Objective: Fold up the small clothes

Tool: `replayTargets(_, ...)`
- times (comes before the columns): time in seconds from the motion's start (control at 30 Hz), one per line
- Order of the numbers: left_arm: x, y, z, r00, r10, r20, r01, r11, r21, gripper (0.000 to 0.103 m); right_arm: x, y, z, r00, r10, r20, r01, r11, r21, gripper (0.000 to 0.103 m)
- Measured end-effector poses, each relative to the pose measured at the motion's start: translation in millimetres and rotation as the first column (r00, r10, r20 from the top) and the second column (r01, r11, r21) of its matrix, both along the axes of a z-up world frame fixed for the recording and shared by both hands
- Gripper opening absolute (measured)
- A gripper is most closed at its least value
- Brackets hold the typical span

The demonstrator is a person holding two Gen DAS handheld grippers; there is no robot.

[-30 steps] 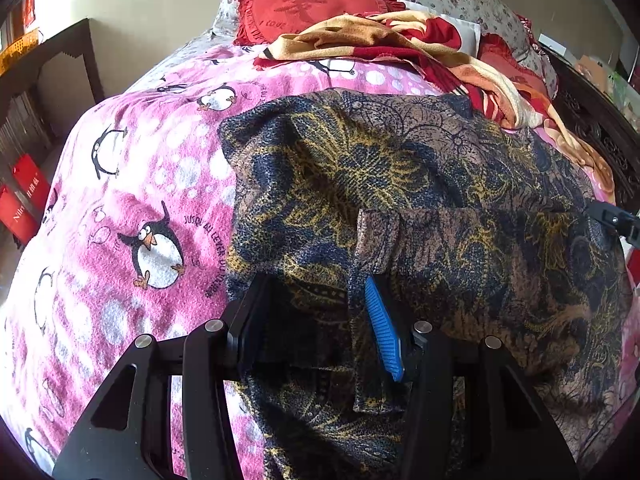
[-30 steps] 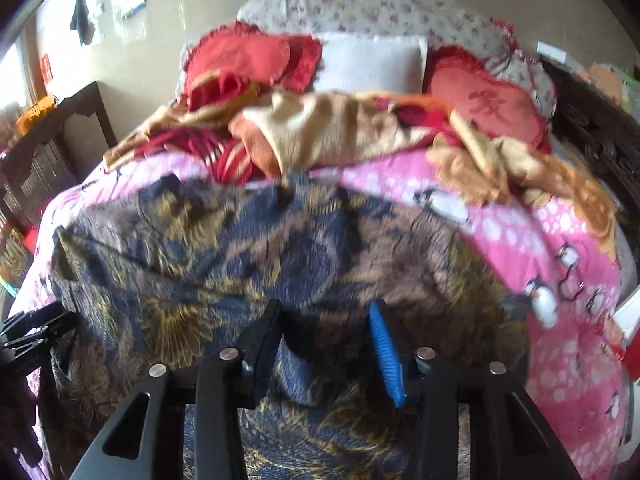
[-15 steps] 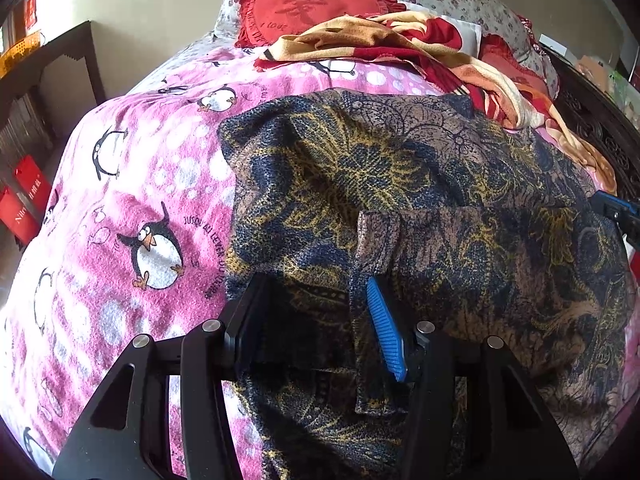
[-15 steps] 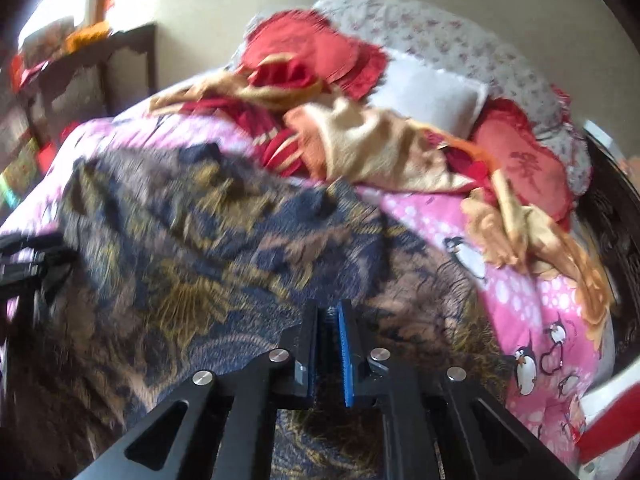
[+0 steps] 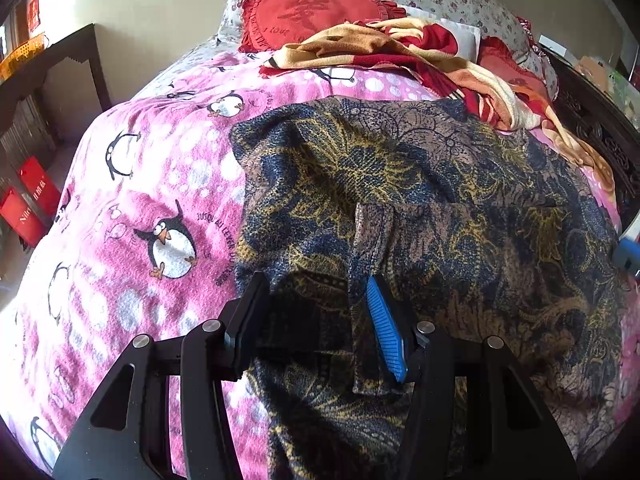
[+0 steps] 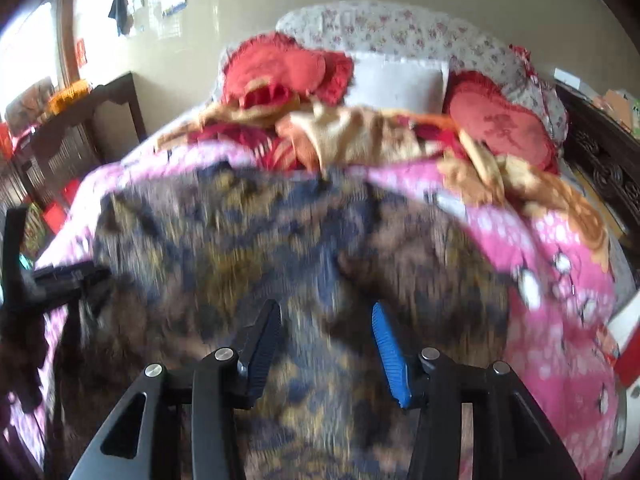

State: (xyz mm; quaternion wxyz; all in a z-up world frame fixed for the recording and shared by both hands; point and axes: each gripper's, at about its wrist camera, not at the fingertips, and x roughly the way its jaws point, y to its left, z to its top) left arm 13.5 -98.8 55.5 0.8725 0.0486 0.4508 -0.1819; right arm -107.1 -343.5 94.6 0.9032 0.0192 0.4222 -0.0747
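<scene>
The garment (image 5: 420, 208) is soft, light and limp; grip it at a hem. Left gripper (image 5: 320, 320) is half open and empty. Right gripper (image 6: 326, 344) has just reopened, empty.

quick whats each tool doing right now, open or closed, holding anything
left tool: open over the patterned garment, gripping nothing.
right tool: open, jaws have just been opening, nothing held.

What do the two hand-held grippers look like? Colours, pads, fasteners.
Both match. The left hand-held gripper and right hand-held gripper have matte black angular finger arms with triangular cut-outs and round silver pivot screws. On each, one finger carries a ribbed blue pad, the other a black pad. No cables, markings, hands or sleeves show.
</scene>
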Motion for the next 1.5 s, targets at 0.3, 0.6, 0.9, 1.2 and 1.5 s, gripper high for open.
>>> replayTargets(0.3, -36, 24, 16, 1.000, 0.020, -0.014, -0.020, 0.999, -0.026, 0.051, -18, -19, -32, 0.988, -0.111, -0.111, 0.120, 0.989, 0.082, 0.047)
replayTargets(0.6, -99, 70, 18, 0.993, 0.066, -0.096, -0.071, 0.996, -0.050, 0.051, -52, 3, 6, 0.996, -0.086, 0.004, 0.084, 0.976, 0.201, 0.058)
replayTargets(0.9, -166, 127, 30, 0.991, 0.112, -0.079, -0.114, 0.993, -0.024, 0.072, -32, 53, 15, 0.997, -0.046, -0.057, 0.062, 0.945, 0.321, 0.061)
replayTargets(1.2, -198, 161, 47, 0.992, 0.122, -0.026, -0.123, 0.992, -0.042, 0.072, -9, 151, 39, 0.993, 0.120, -0.023, -0.108, 0.949, 0.297, 0.063)
replayTargets(1.5, -209, 164, 54, 0.993, 0.120, 0.000, -0.120, 0.991, -0.052, 0.072, -19, 175, 54, 0.989, 0.149, 0.011, -0.147, 0.953, 0.265, 0.066)
